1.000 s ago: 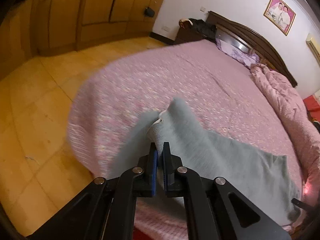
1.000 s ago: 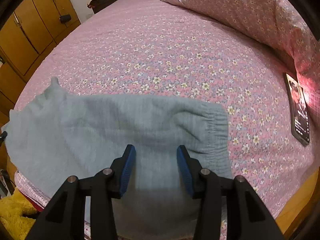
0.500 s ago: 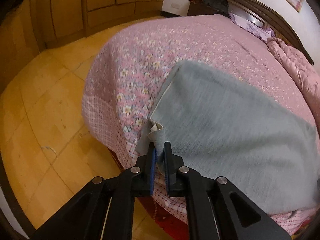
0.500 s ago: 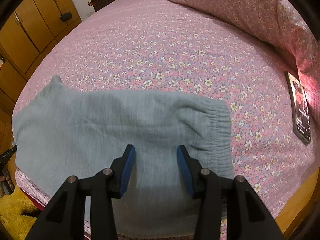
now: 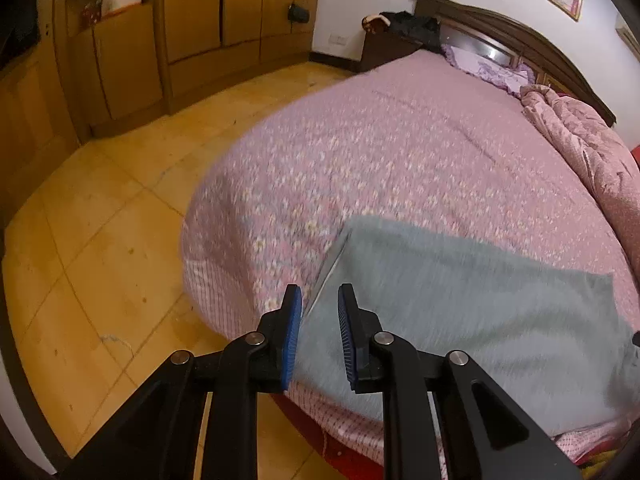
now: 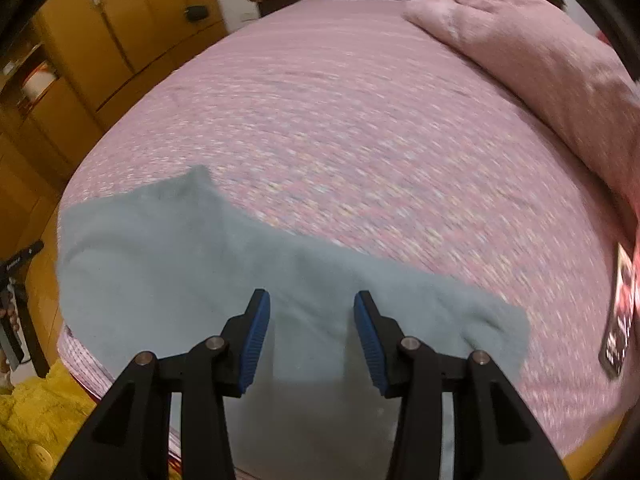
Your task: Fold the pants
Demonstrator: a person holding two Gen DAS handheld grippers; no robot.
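Lying flat near the foot edge of the bed (image 5: 400, 152), the grey pants (image 5: 460, 304) spread directly ahead of and beneath both grippers. The left gripper (image 5: 318, 300) has its blue-padded fingers (image 5: 293, 332) spread apart with nothing between them; the pants' left edge runs up through the gap just ahead of the tips, and the cloth stretches off to the gripper's right. To the gripper's left the bedspread drops over the side toward the tiled floor (image 5: 100, 220), with a wooden wardrobe (image 5: 192, 20) far ahead on the left and a dark headboard (image 5: 500, 28) far ahead on the right.

The right gripper (image 6: 312, 300) is also parted wide and holds nothing (whether it touches the fabric cannot be told). The pants (image 6: 180, 272) fill the space between and below its fingers, one corner peaking ahead to the left and the other end lying to the gripper's right. Farther right, near the bed's edge, a dark phone (image 6: 620, 312) lies on the floral bedspread, apart from the pants. A pink quilt (image 6: 540, 52) is bunched far ahead on the right. Both views are motion-blurred.
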